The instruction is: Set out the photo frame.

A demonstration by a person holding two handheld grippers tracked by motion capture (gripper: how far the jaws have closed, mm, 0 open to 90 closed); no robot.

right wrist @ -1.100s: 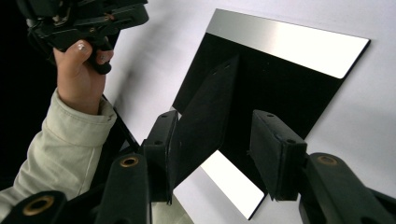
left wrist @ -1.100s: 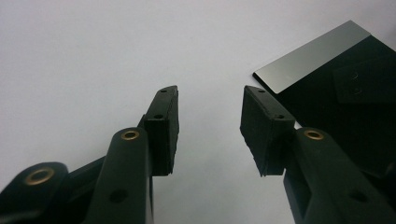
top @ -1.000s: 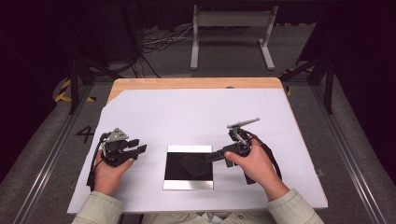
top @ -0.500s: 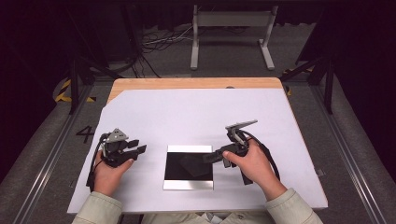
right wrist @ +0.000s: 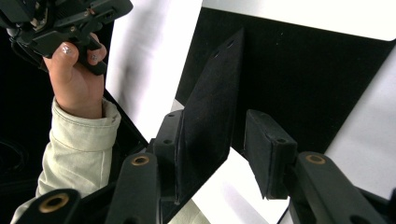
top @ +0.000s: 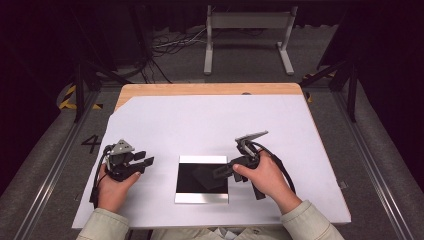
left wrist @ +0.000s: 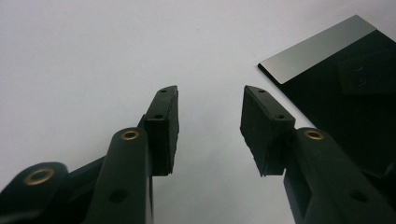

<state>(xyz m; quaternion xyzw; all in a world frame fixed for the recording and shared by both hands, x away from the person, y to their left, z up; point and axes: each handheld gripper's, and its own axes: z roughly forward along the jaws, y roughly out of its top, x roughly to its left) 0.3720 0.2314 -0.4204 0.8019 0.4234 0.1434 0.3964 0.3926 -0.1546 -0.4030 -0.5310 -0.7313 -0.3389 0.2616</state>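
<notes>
A person seated at the near edge of a white-covered table (top: 210, 120) works a hand-held gripper in each hand. The right gripper (top: 226, 170) reaches in over the right side of a flat black panel with pale strips (top: 201, 179) along its far and near edges, which lies flat on the table's near middle. Its jaws stand partly spread and have just been closing. In the right gripper view a thin black sheet (right wrist: 210, 107) rises between them, lying against one jaw, well apart from the other; whether it is truly pinched is hard to judge. The left gripper (top: 141, 163) rests left of the panel, near but apart, its jaws spread with only bare table between.
</notes>
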